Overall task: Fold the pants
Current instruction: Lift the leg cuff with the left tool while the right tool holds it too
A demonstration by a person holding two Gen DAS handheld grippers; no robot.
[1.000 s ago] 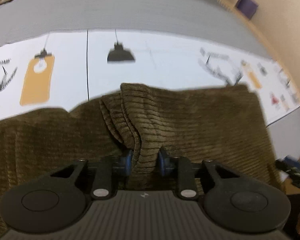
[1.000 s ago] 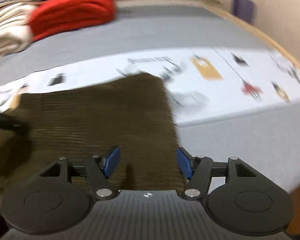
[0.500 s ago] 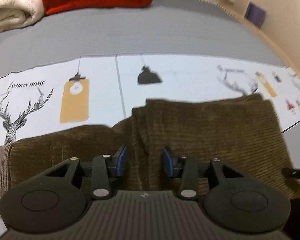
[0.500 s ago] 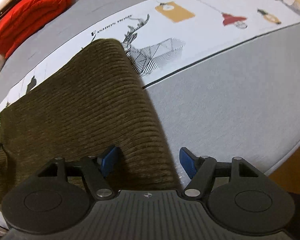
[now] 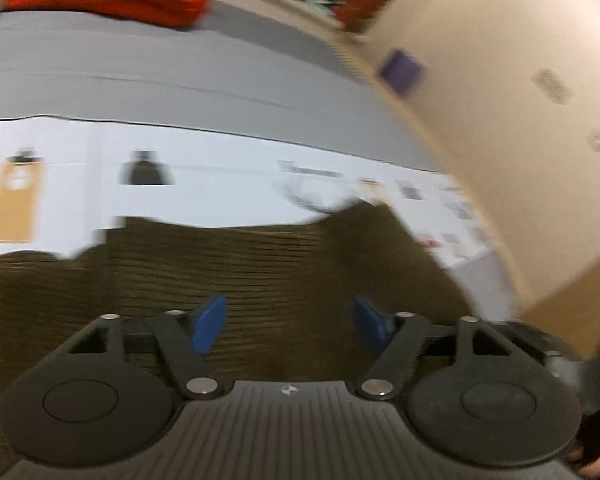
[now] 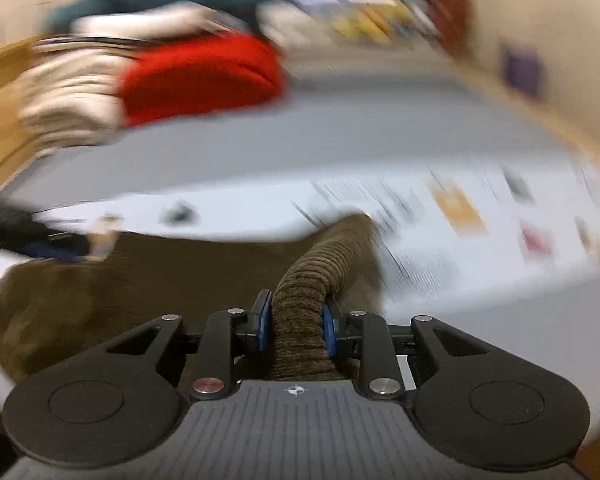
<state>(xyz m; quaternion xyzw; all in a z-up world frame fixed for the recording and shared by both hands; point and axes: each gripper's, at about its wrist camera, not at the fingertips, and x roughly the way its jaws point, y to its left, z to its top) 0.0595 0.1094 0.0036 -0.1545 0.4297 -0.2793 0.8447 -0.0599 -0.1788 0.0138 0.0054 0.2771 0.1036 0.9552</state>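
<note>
1. Jaws first: on my left gripper they have just been opening and now stand wide, with nothing pinched between the blue pads; the cloth lies below and beyond them, apparently let go.
2. On my right gripper the jaws have just been closing and now stand narrow, clamped on a bunched ridge of the olive-brown ribbed corduroy pants.
3. Those pants lie spread on the white printed sheet that covers the grey bed surface, with the pinched end rising off it toward my right hand.
4. I judge the split is deliberate: one side is released so the fabric can settle flat, and the other is gripped so that end can be carried over for the next fold.
5. Both views are smeared, so the layers under the cloth I cannot count.
6. Containers: none that I can make out. A red folded cloth and a cream folded pile sit loose at the far side, well apart from the pants.
</note>
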